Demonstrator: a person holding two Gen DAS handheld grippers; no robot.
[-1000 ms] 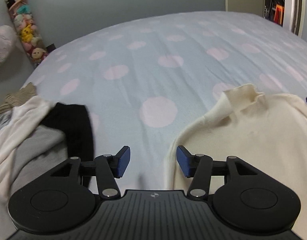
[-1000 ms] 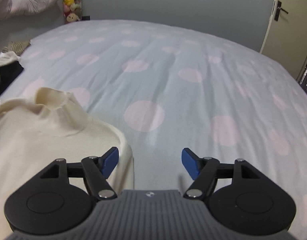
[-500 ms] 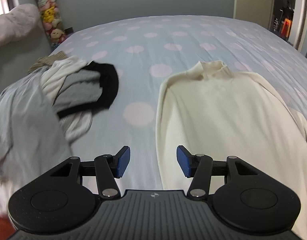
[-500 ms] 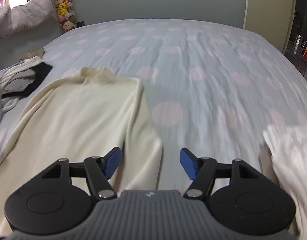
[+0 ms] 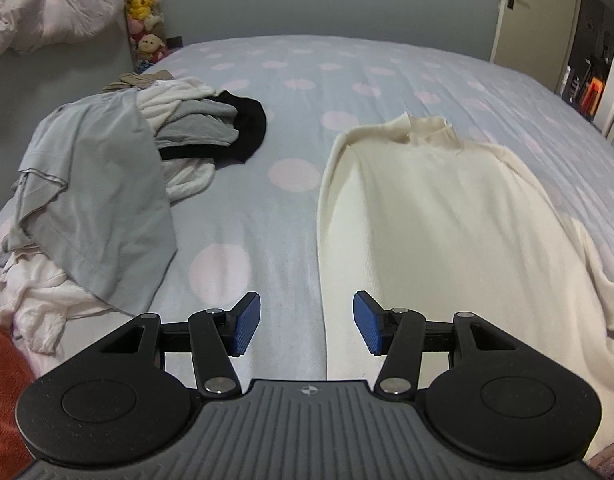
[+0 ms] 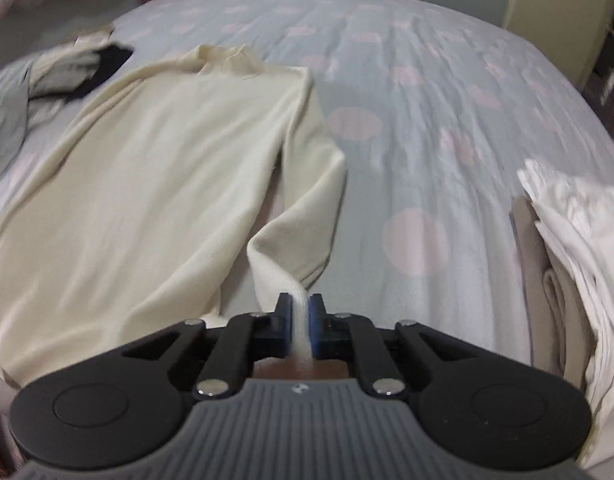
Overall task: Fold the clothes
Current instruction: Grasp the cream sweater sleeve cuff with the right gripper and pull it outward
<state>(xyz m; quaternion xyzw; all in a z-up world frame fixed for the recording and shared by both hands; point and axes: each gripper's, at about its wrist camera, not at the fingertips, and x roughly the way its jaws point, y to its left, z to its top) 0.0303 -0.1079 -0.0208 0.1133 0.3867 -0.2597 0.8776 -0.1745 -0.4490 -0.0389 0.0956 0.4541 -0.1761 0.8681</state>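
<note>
Across frame centre, on bed [image 5: 347,80]: cream sweater [image 5: 447,220] laid flat. Sleeve [image 6: 307,216] pinched by right claw [image 6: 300,320]. Left claw [image 5: 307,322] spread, nothing held. Sleeve best carried across body smoothly, kept taut.

The left hand-held gripper [image 5: 306,322] is held level and pointed forward, its two blue-padded fingers spread wide apart with nothing between them. The right hand-held gripper [image 6: 300,320] has its blue pads pressed together, pinching a fold of cream cloth.
</note>
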